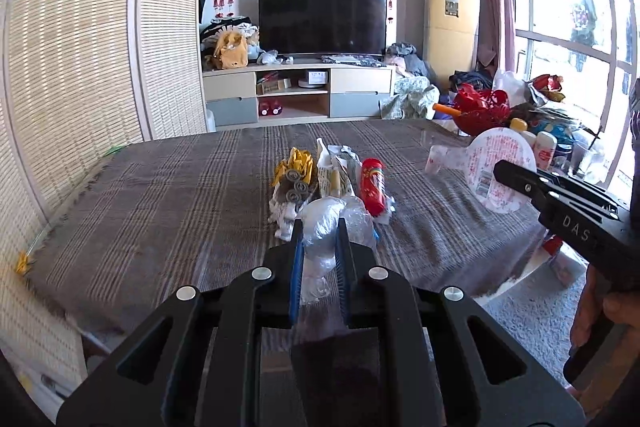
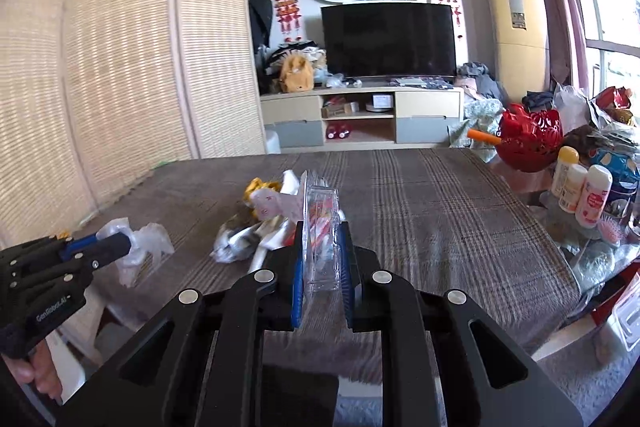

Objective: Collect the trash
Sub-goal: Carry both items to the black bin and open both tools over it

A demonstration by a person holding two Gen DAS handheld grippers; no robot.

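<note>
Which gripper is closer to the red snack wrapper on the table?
Left. The left gripper, shut on a clear plastic bag, is just in front of the red wrapper. The right gripper, holding a round lid, is farther to its right.

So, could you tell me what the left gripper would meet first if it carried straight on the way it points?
Probably the trash pile on the table. The left gripper, shut on a crumpled plastic bag, points at it; the red wrapper lies slightly right. Depth is uncertain.
</note>
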